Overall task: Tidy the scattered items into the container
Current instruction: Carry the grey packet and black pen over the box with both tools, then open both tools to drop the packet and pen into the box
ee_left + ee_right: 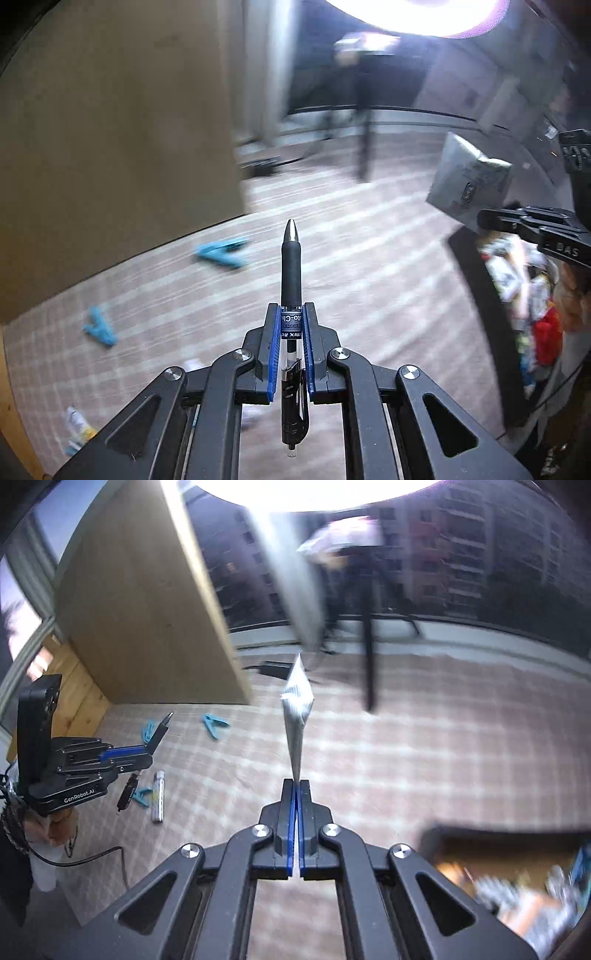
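A black pen (pixel 291 280) is clamped upright between the left tool's (pixel 291 325) blue pads. The right tool (pixel 294 794) pinches a silver foil packet (pixel 297 705). Both hang above the checked bench (pixel 424 738). Carrying seems in hand; next, each likely needs lowering over the dark container (pixel 491 306), then releasing. Blue clips (pixel 221 253) lie scattered.

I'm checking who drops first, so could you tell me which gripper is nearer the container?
Right. The right gripper, holding a silver packet, hangs just beside the container. The left gripper, holding a pen, is farther off, over the checked cloth.
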Motion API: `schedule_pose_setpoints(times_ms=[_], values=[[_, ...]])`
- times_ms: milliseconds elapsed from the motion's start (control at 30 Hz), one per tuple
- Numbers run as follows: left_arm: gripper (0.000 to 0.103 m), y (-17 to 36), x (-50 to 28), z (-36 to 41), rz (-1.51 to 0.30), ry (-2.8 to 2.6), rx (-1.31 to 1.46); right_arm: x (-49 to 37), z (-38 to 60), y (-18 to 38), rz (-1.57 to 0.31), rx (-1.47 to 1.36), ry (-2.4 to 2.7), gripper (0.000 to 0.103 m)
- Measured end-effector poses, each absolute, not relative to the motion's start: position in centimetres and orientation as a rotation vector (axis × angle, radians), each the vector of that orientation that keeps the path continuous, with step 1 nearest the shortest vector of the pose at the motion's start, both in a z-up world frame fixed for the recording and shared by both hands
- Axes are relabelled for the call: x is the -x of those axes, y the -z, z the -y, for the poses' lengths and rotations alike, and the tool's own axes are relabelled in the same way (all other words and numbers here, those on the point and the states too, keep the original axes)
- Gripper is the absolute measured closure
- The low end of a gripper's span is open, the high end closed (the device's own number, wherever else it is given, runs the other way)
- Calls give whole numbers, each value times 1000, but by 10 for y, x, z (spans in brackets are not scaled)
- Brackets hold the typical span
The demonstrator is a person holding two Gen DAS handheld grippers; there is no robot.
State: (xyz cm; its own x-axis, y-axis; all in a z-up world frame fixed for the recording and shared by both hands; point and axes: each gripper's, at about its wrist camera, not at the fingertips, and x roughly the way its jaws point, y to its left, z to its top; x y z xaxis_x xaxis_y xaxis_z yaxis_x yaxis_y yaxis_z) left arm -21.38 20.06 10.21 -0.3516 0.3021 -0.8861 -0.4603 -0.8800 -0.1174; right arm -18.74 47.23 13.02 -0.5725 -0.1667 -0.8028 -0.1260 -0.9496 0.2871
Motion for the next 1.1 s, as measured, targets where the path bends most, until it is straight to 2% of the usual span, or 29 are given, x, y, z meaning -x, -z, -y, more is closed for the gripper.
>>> schedule_pose_setpoints(times_ms=[300, 467, 600, 767, 833, 867, 900, 967, 1100], values=[[93, -134, 158, -348, -279, -2047, 1277, 55, -571, -151, 655, -1505, 2952, 102], [93, -146, 135, -413, -335, -1946, 1232, 4, -621, -152, 850, -1549, 3001, 102], [93, -148, 121, -456, -357, -1876, 1210, -17, -639, -156, 887, -1551, 3051, 102], [92, -153, 108, -495, -416, -1871, 1148, -20, -655, -151, 841, -1618, 3081, 101], [80, -154, 107, -506, -445, -1873, 1143, -22, -657, -148, 824, -1647, 3070, 97], [62, -154, 108, -509, -442, -1864, 1152, -23, -658, -148, 831, -1652, 3068, 89], [60, -156, 109, -508, -428, -1882, 1141, -25, -659, -149, 840, -1650, 3071, 79], [61, -159, 111, -506, -433, -1905, 1134, -29, -659, -151, 851, -1621, 3091, 70], [61, -161, 117, -495, -431, -1935, 1140, -33, -655, -153, 841, -1607, 3107, 68]])
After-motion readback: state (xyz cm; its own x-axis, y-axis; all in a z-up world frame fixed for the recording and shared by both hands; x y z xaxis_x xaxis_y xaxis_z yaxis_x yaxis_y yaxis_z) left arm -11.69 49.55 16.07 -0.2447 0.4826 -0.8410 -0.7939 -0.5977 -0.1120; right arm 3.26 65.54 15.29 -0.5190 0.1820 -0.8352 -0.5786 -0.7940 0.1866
